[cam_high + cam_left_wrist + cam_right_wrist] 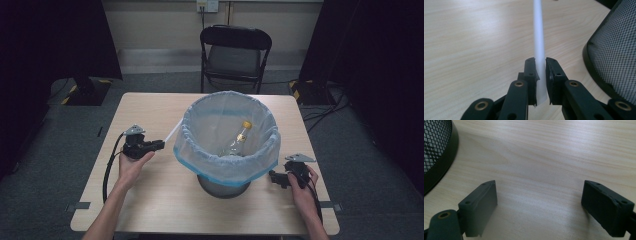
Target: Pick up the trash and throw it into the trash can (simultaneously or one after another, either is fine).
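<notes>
A black mesh bin (223, 187) stands mid-table, lined with a pale blue bag (200, 112) whose rim folds over the outside. Inside lies a clear bottle (237, 140) with a yellow cap, leaning toward the back right. A white drawstring strip (172, 134) runs from the bag's left rim to my left gripper (159, 145). In the left gripper view that gripper (540, 61) is shut on the strip (539, 30), beside the mesh wall (614, 62). My right gripper (274, 177) rests low at the bin's right, open (540, 187) over bare wood, mesh bin (436, 152) at its left.
The light wooden table (150, 200) has free room in front of the bin and on both sides. A black folding chair (235, 55) stands behind the table's far edge. Cables lie on the grey floor at the right.
</notes>
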Demonstrator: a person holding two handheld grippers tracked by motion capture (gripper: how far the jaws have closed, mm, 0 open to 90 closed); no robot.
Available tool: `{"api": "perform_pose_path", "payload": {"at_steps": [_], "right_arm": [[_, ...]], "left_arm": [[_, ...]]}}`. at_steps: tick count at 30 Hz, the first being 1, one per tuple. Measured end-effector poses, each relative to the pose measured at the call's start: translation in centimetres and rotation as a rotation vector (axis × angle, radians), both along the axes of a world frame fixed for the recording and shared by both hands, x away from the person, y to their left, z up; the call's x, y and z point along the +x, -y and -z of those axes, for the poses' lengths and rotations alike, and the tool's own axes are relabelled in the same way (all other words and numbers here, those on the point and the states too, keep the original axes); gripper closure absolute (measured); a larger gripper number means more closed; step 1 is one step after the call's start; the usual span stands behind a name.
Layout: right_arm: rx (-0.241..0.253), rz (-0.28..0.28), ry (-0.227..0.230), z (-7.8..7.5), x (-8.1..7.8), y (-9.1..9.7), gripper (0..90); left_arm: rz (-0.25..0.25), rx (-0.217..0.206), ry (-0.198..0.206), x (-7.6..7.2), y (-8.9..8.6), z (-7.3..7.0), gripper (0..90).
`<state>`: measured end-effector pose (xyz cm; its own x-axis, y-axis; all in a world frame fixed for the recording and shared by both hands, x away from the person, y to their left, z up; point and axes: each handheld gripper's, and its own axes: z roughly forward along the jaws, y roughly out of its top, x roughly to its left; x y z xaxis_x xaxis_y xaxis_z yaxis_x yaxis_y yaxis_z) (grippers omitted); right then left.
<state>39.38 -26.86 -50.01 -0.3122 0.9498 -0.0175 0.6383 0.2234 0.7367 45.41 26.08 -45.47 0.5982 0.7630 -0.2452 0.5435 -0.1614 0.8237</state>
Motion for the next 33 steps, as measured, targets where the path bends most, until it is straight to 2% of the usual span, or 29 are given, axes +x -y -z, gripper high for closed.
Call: {"api": "perform_pose_path", "payload": {"at_steps": [4,8,10,12,14,18,22,31,33], "right_arm": [[0.000,0.000,0.000,0.0,0.0,0.0,12.5],[0.000,0.000,0.000,0.0,0.0,0.0,12.5],[0.000,0.000,0.000,0.0,0.0,0.0,12.5],[0.000,0.000,0.000,0.0,0.0,0.0,12.5],[0.000,0.000,0.000,0.0,0.0,0.0,12.5],[-0.001,0.000,0.001,0.0,0.0,0.0,12.5],[0.000,0.000,0.000,0.0,0.0,0.0,12.5],[0.000,0.000,0.000,0.0,0.0,0.0,12.5],[0.000,0.000,0.000,0.0,0.0,0.0,12.5]], "left_arm": [[-0.010,-0.059,0.023,-0.2,-0.6,-0.8,80.0],[-0.018,-0.080,0.066,-0.6,-0.8,-2.0,80.0],[-0.018,-0.103,0.084,-0.8,-0.9,-2.5,80.0],[-0.008,-0.106,0.097,-0.9,-1.1,-2.9,80.0],[0.013,-0.127,0.108,-0.8,-1.3,-2.9,80.0],[-0.002,-0.128,0.113,-0.8,-1.6,-3.1,80.0],[-0.002,-0.189,0.146,-1.2,-2.0,-4.0,80.0],[0.015,-0.209,0.202,-2.0,-2.1,-6.0,80.1],[0.016,-0.228,0.210,-2.2,-2.2,-6.3,80.0]]}}
